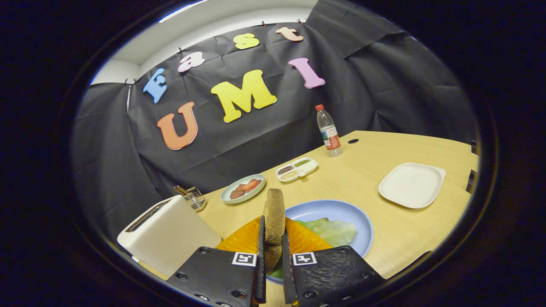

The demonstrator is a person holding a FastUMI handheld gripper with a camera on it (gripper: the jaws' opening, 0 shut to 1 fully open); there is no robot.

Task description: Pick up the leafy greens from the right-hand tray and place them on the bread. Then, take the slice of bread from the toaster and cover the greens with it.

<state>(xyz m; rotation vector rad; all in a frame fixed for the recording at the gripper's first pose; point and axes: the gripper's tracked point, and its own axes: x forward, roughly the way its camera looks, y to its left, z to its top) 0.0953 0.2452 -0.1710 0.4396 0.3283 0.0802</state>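
Observation:
A brown slice of bread (274,217) stands on edge between my two black fingers, and my gripper (273,247) is shut on it. Below it lies a blue plate (341,211). On that plate pale leafy greens (332,230) rest on top of an orange layer (243,238); I cannot tell what lies under the orange layer. The cream toaster (168,234) sits just left of my fingers, its slots showing dark. The white square tray (411,184) lies to the right of the blue plate, with nothing on it.
A small pale-green plate with sliced meat and tomato (243,188) and a white divided dish of seeds (297,169) lie beyond the blue plate. A water bottle (329,132) stands farther back. A wire holder (194,198) sits behind the toaster. The wooden table (384,238) ends at the right.

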